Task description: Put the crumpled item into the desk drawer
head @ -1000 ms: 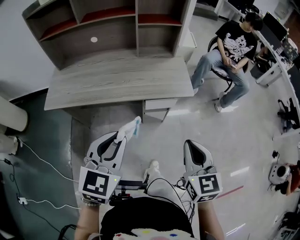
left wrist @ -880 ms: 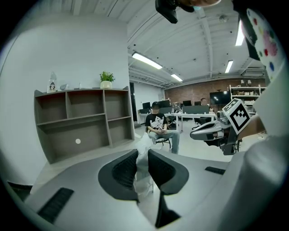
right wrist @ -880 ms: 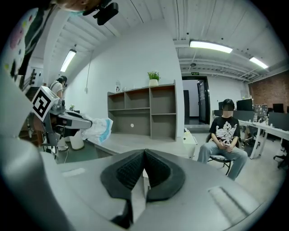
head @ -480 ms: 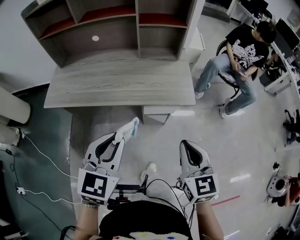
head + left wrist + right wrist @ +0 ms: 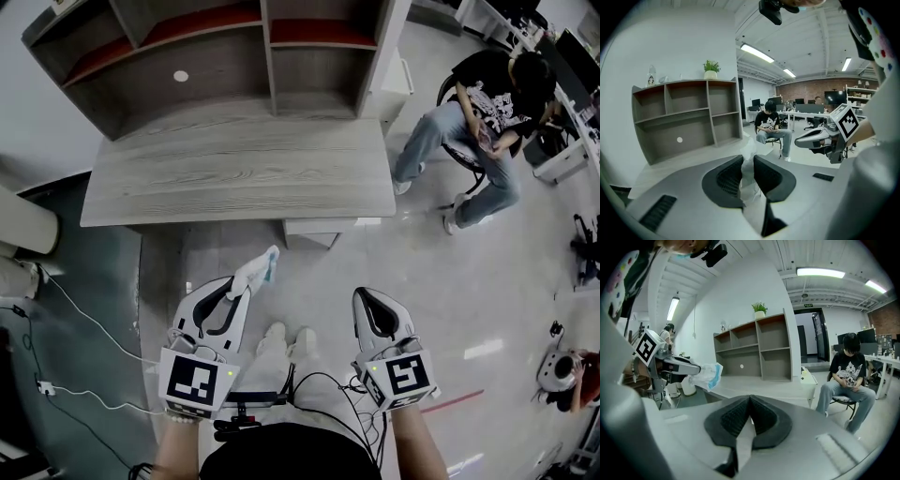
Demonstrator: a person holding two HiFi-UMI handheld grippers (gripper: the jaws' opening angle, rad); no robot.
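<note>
Grey wood-grain desk (image 5: 234,173) looms slightly bigger vs a sec ago, so approach is on: left gripper (image 5: 240,290), lower left, clamps the crumpled white-and-blue wad (image 5: 259,270), right gripper (image 5: 371,294) closed on nothing, pale drawer unit (image 5: 320,228) at centre not yet opened.

Your left gripper (image 5: 242,292) reaches forward and slightly downward, its jaws clamped on a crumpled item (image 5: 257,270) that sticks out past the tips. Your right gripper (image 5: 369,302) lies alongside it, well apart and pointing the same way, its jaws pressed together with nothing between them. The left marker cube (image 5: 199,382) and right marker cube (image 5: 403,375) face up at you, just ahead of your left forearm (image 5: 173,455) and right forearm (image 5: 417,450).
</note>
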